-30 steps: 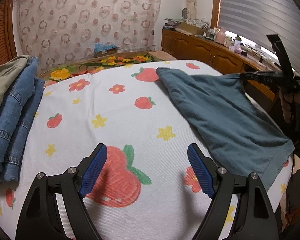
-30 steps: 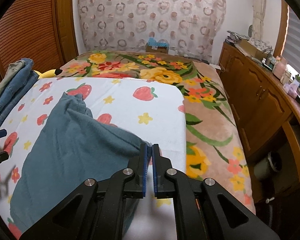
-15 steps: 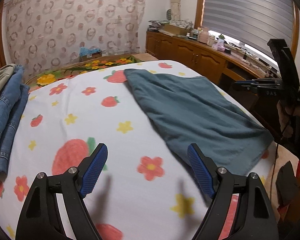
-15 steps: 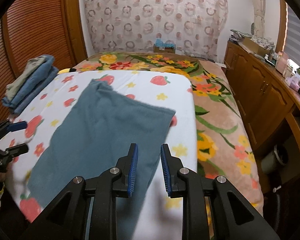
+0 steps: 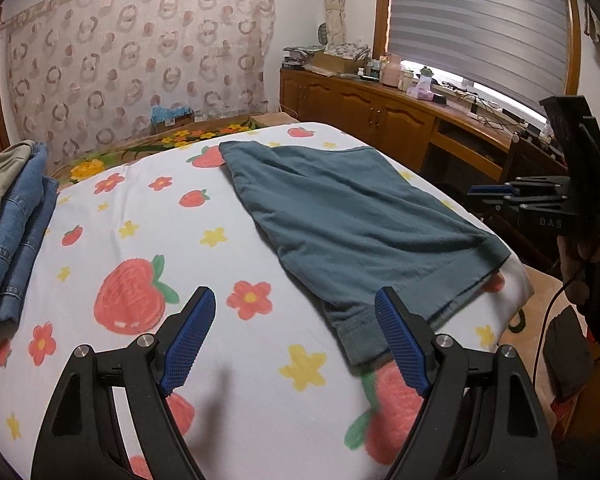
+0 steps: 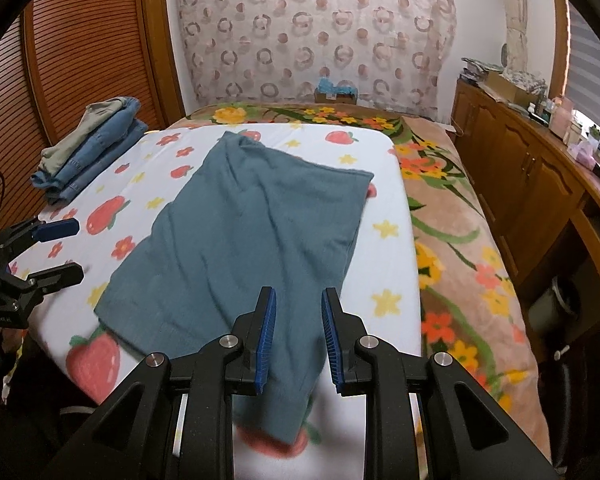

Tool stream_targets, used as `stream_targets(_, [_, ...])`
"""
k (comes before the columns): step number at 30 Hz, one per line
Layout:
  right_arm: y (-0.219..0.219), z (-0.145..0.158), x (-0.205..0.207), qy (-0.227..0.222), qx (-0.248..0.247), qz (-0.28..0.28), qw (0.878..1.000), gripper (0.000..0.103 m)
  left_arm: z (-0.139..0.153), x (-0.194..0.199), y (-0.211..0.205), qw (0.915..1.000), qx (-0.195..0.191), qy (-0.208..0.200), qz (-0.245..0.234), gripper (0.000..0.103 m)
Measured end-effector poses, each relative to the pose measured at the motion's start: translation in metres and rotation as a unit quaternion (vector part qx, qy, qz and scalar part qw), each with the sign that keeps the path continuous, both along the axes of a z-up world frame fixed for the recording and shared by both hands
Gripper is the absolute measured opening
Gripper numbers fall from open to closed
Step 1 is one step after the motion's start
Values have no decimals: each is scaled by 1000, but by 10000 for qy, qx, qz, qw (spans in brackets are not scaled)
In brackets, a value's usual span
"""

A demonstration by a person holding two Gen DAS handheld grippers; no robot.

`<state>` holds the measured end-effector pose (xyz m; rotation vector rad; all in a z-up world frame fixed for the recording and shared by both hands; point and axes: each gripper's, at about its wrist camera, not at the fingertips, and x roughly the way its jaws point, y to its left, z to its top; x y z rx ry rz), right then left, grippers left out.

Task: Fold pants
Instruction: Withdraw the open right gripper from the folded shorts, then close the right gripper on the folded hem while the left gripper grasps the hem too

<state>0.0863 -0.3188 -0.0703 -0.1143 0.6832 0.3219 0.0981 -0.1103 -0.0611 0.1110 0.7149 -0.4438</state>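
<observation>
One pants [image 6: 252,232] hem blurs beneath right gripper [image 6: 298,334].

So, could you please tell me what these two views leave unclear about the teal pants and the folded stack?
- Teal pants: near end blurred, partly behind the right gripper, right wrist view.
- Their underside: hidden against the strawberry sheet.
- Folded stack: cut by the left wrist view's edge.

Soft, even daylight comes through the blinds [image 5: 472,24] at the right of the left wrist view, with glare along the bright strip beneath them. Shadows on the bedsheet [image 5: 148,208] are faint and diffuse. Both fisheye views bend hard at the edges with dark vignetted corners, and the sheet's near edge [image 6: 284,440] is smeared with blur.
</observation>
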Motion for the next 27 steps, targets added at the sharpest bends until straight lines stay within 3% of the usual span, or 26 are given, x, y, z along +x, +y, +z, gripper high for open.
stream_targets(5, [-1,-3,-13,9,33,-122,9999,34,-3,-9,-3,10000,-3,11,-29,82])
stream_targets(10, [-5,-11,-20,135,82,-175,9997,35,-13,-8,-7,9993,-131,275,-200,62])
stream_targets(13, [-4,-17,-25,187,198,-149,9995,35,-20,-8,-11,9986,-143,426,-291,54])
stream_targets(27, [-8,-26,-33,318,468,-169,9983,35,-33,-3,-30,9955,-264,798,-438,49])
